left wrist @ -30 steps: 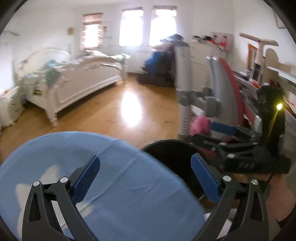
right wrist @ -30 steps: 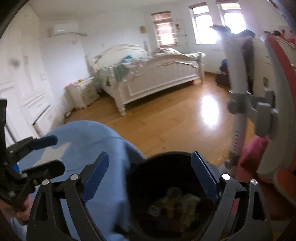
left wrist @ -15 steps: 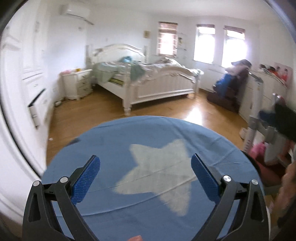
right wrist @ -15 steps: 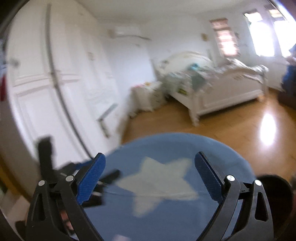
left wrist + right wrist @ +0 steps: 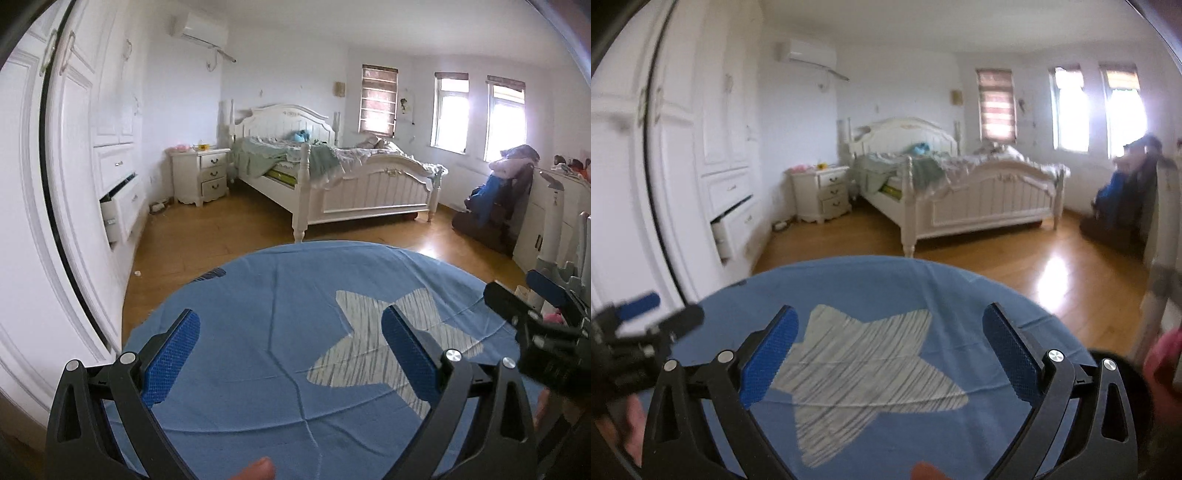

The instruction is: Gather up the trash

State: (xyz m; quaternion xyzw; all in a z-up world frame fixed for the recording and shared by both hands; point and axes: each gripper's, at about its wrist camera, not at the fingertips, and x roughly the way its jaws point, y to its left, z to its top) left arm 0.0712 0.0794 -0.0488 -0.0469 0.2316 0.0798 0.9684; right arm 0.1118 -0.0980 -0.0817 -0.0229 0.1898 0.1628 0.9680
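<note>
**2 empty grippers, nothing on the cloth to pick**

2 grippers hover side by side over the round blue-clothed surface (image 5: 258,332), and from where I stand the room dwarfs them: the white bed (image 5: 369,184) beyond, the wardrobe (image 5: 74,184) with 1 drawer hanging out, the wooden floor (image 5: 207,236).

The cloth, with its grey star (image 5: 864,369), carries no litter that I can see. The black bin (image 5: 1123,369) peeks out past the cloth's right edge, in the right wrist view; its contents are hidden.

The left gripper (image 5: 291,354) and right gripper (image 5: 890,354) both have fingers spread wide, grasping nothing.

The only trash candidate I spot is a small pale speck on the floor (image 5: 137,273) near the wardrobe. I'd scan low, approach slowly, and straddle it before closing.
</note>
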